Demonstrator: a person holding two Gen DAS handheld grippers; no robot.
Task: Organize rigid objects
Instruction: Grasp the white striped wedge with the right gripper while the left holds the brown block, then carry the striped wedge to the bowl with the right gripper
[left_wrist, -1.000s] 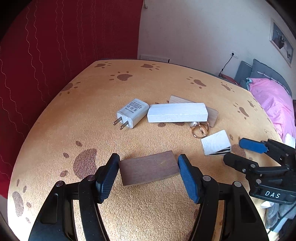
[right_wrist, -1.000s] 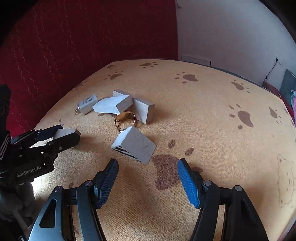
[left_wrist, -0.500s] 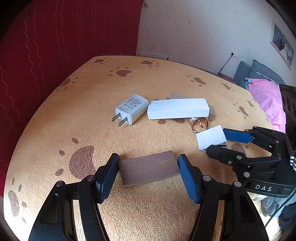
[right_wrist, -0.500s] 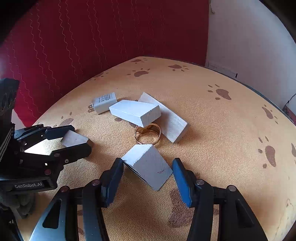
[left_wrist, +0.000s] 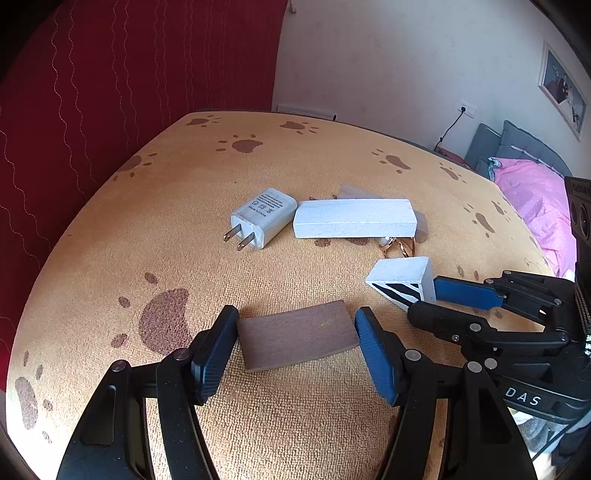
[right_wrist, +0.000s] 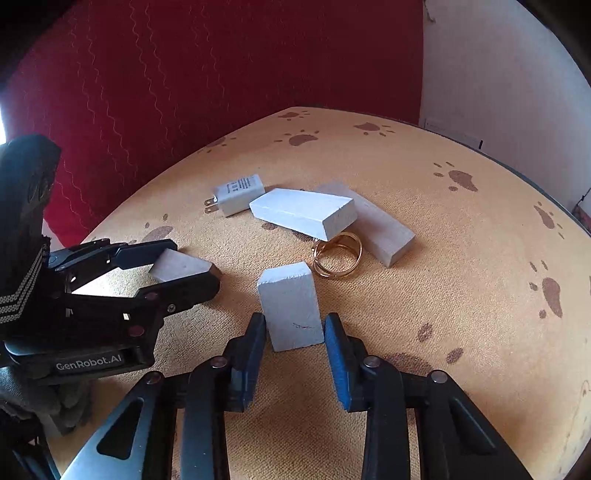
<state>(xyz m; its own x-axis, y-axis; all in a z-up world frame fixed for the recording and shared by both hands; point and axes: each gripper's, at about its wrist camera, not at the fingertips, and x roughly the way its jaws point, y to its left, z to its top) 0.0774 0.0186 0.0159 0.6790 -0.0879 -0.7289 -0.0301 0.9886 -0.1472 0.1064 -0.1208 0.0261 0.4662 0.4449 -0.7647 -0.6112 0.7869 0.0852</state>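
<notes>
Your right gripper (right_wrist: 294, 334) is closing its jaws on the white wedge block (right_wrist: 290, 304), whose near end stands between the two pads with both pads at its flanks; in the left wrist view the same block (left_wrist: 400, 282) shows a black-striped face beside the blue pad of that gripper (left_wrist: 430, 301). Your left gripper (left_wrist: 295, 341) has the flat dark wooden block (left_wrist: 297, 338) between its half-spread jaws, each pad against one short end, the block resting on the orange paw-print cloth (left_wrist: 184, 221). Farther out on the cloth lie a white plug adapter (left_wrist: 264, 219) with its prongs toward you, a long white block (left_wrist: 354, 223) just beside it, and a grey block (right_wrist: 369, 221) partly under the white one. A pair of gold rings (right_wrist: 338, 258) lies between the wedge and the long blocks, touching the foot of the grey one. Behind the table hangs a red curtain (right_wrist: 184, 74).
</notes>
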